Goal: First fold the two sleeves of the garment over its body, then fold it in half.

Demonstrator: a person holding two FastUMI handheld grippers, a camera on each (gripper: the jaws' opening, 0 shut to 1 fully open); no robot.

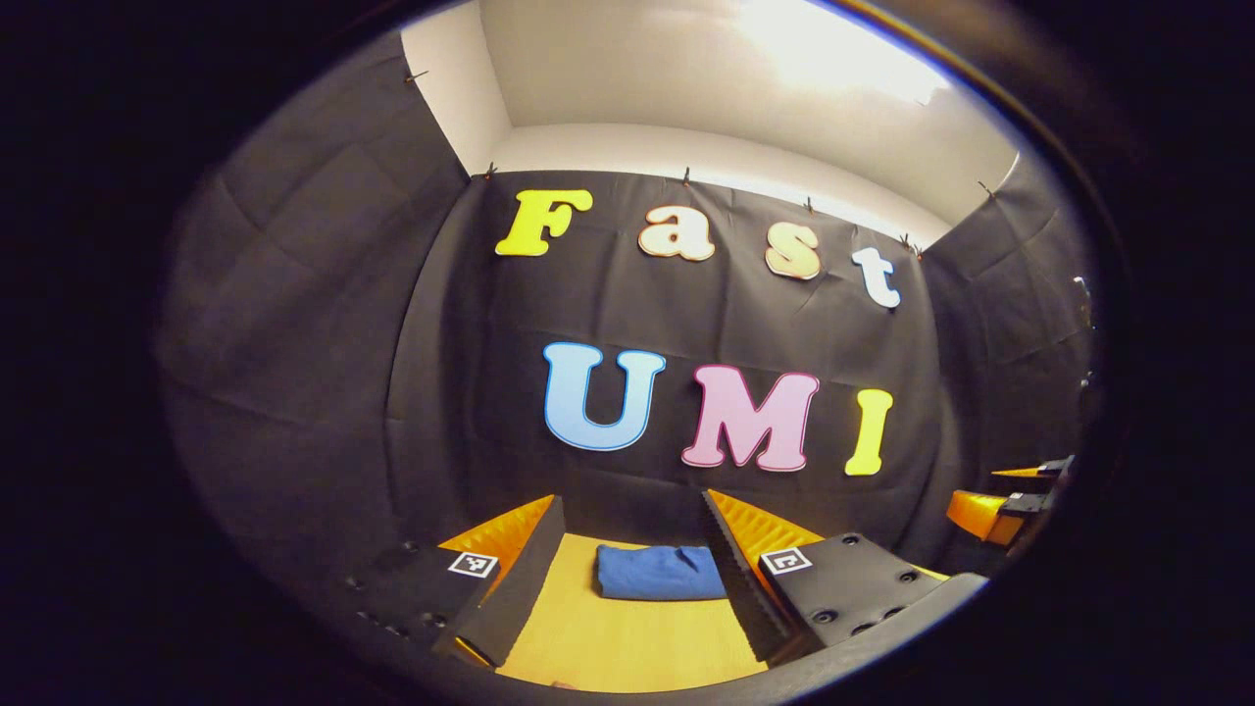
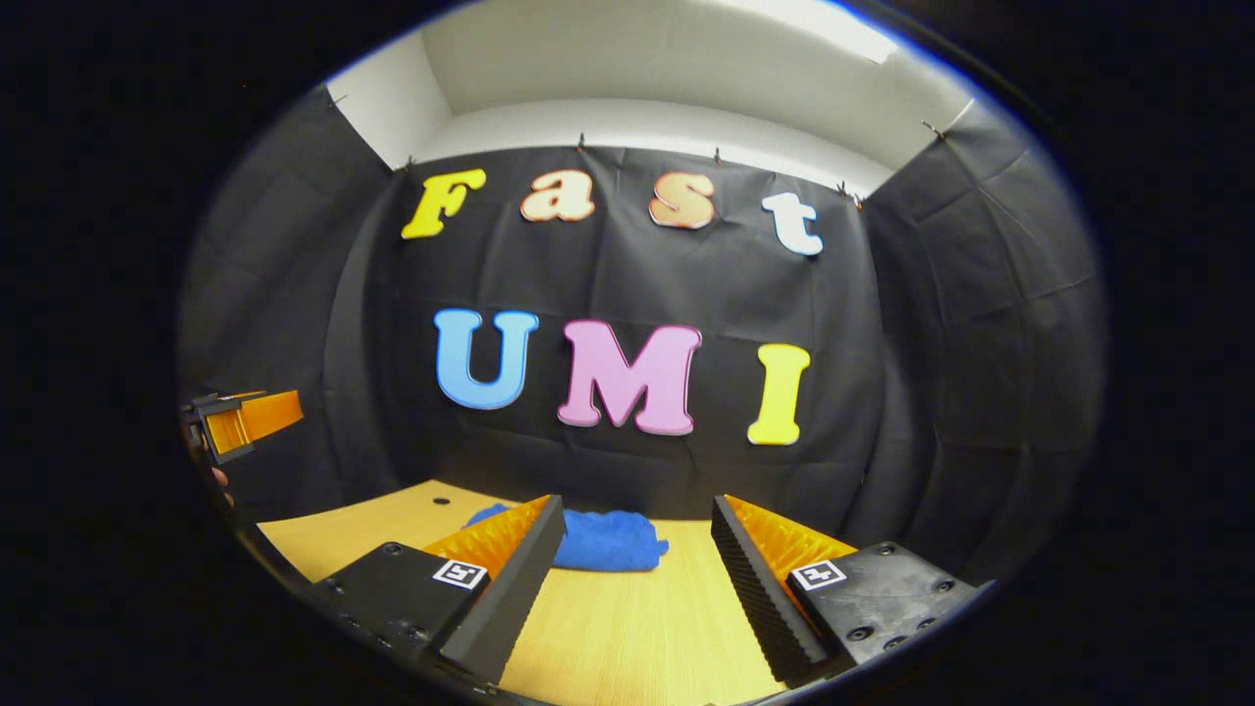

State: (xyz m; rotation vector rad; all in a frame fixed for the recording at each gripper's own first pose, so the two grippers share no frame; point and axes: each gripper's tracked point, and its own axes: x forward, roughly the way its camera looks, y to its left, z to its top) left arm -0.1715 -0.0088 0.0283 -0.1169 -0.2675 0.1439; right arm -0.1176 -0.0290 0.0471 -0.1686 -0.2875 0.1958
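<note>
A blue garment (image 1: 659,573) lies folded into a compact bundle on the wooden table (image 1: 627,637), far back near the cloth wall. In the left gripper view it sits between and beyond the fingers of my left gripper (image 1: 632,579), which stands open and holds nothing. The right gripper view shows the same blue garment (image 2: 610,540) behind the left finger of my right gripper (image 2: 637,579), also open and empty. Both grippers hover above the table, well short of the garment. The right gripper (image 1: 1010,505) appears at the right edge of the left gripper view, and the left gripper (image 2: 240,420) at the left edge of the right gripper view.
The wooden table (image 2: 627,628) runs back to the black cloth wall. A small dark hole (image 2: 440,501) marks the tabletop left of the garment.
</note>
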